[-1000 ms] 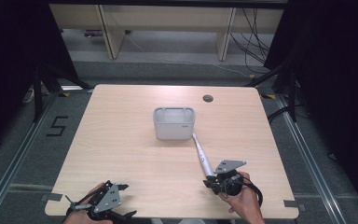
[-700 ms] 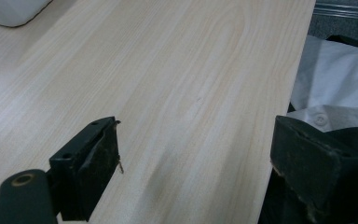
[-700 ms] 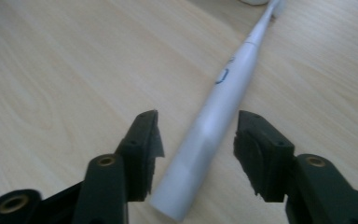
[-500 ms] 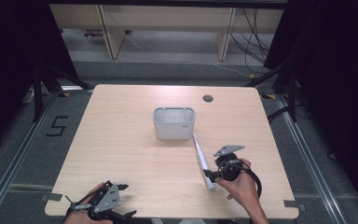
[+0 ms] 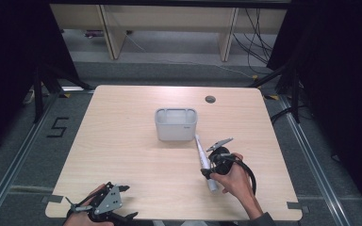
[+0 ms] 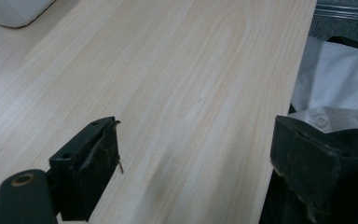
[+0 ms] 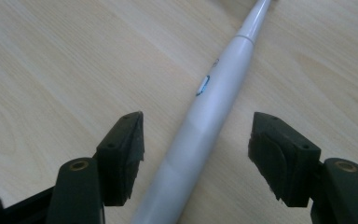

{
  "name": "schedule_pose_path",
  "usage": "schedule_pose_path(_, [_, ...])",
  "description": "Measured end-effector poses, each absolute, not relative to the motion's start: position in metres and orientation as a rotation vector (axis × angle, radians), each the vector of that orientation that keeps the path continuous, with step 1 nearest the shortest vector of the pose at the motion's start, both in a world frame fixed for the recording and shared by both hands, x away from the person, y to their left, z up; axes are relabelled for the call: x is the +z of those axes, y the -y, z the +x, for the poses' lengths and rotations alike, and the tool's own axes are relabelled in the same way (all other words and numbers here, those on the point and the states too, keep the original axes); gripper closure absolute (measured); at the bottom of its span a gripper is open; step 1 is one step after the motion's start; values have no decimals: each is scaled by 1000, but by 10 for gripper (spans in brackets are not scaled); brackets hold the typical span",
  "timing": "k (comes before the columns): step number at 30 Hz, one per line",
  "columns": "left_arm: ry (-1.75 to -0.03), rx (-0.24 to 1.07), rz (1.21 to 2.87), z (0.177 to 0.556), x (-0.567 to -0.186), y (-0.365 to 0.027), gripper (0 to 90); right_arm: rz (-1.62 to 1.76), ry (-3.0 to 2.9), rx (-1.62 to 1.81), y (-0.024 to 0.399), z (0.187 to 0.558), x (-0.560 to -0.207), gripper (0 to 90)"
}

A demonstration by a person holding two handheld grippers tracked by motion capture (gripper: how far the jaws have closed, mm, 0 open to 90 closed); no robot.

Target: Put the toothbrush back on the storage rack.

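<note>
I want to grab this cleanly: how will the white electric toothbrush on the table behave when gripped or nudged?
The electric toothbrush looks round and glossy, so it may roll if nudged sideways and could slip between the pads. It seems rigid, unlikely to flex. The right claw has just been opening and straddles the handle without touching it; gripping this thicker part seems steadiest.

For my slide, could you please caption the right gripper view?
Right gripper, jaws just opened, straddles a white electric toothbrush lying on the wooden table.

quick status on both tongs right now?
Left tongs: open, nothing between them, low over the table.
Right tongs: open, just been opening; electric toothbrush lies between them, pads clear of it.
</note>
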State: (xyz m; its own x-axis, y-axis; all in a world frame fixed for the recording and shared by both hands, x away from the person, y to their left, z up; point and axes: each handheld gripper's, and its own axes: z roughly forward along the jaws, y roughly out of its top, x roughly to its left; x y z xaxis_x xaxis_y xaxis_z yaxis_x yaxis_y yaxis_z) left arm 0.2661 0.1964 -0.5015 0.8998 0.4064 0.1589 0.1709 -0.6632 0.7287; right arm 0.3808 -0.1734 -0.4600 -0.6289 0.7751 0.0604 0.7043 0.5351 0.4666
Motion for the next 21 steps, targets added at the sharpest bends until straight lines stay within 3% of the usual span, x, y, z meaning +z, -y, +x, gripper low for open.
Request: schedule_pose_path(21, [-412,408,2283,266,-502,-196,148,1237,-2690,530,158,405,-471,418])
